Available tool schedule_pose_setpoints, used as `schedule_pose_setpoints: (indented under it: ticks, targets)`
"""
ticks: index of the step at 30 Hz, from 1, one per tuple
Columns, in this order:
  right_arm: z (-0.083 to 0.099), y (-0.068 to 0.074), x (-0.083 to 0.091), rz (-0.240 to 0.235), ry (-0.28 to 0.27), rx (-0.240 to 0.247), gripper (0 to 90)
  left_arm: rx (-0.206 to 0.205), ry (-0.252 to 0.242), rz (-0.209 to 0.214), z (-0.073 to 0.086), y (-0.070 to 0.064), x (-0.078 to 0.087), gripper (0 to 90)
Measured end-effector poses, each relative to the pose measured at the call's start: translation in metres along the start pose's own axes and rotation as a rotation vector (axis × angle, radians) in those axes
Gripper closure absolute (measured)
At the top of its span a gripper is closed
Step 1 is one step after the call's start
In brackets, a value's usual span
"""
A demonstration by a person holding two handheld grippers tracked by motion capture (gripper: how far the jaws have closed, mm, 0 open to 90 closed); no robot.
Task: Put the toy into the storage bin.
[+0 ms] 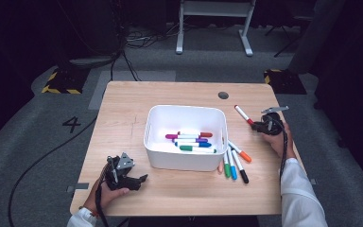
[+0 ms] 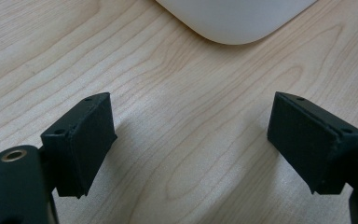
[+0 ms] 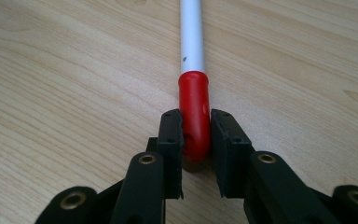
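Red marker (image 3: 194, 79) clamped by right gripper (image 3: 196, 135), long axis pointing away.

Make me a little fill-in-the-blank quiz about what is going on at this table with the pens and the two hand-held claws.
1. The right gripper is clamped on the ____ cap of a marker.
2. The left gripper hovers over bare wood with its jaws ____.
3. The markers already put away lie inside a ____ bin.
4. Beside the bin, on the table, ____ markers lie loose.

Missing words: red; open; white; four
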State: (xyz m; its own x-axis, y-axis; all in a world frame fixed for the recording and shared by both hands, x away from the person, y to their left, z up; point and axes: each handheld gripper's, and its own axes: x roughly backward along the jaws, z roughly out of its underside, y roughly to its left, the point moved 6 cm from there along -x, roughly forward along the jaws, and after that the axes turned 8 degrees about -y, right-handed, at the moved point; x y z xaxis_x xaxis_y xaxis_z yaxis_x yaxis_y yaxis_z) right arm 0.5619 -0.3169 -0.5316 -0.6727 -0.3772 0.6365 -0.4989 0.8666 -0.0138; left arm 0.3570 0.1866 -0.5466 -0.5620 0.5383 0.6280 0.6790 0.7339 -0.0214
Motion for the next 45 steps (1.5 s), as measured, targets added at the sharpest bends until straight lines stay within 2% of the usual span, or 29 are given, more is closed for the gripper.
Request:
schedule_pose_setpoints:
  ticks: [5, 7, 12, 18, 21, 29, 45]
  targets:
    - [0.0, 0.005, 0.003, 0.005, 0.01, 0.001, 75.3, 0.003, 0.001, 0.003, 0.0, 0.0, 0.0, 15.0]
    - [-0.004, 0.007, 0.007, -0.018, -0.019, -0.009, 75.3, 0.002, 0.001, 0.003, 0.0, 0.0, 0.0, 15.0]
    - [-0.014, 0.014, 0.024, -0.041, -0.062, -0.018, 75.4, 0.003, 0.0, 0.004, 0.0, 0.0, 0.0, 15.0]
    - [-0.022, 0.026, 0.045, -0.032, -0.093, 0.022, 75.4, -0.005, 0.002, 0.005, 0.0, 0.001, 0.0, 14.9]
    - [-0.024, 0.033, 0.056, -0.028, -0.105, 0.058, 75.4, -0.003, 0.004, 0.012, 0.0, 0.0, -0.001, 14.8]
    - [-0.032, 0.05, 0.08, -0.04, -0.134, 0.119, 75.4, -0.001, 0.002, 0.009, -0.001, 0.0, -0.001, 14.8]
    - [-0.044, 0.074, 0.093, -0.072, -0.134, 0.184, 75.4, -0.001, 0.002, 0.009, -0.001, 0.0, -0.001, 14.8]
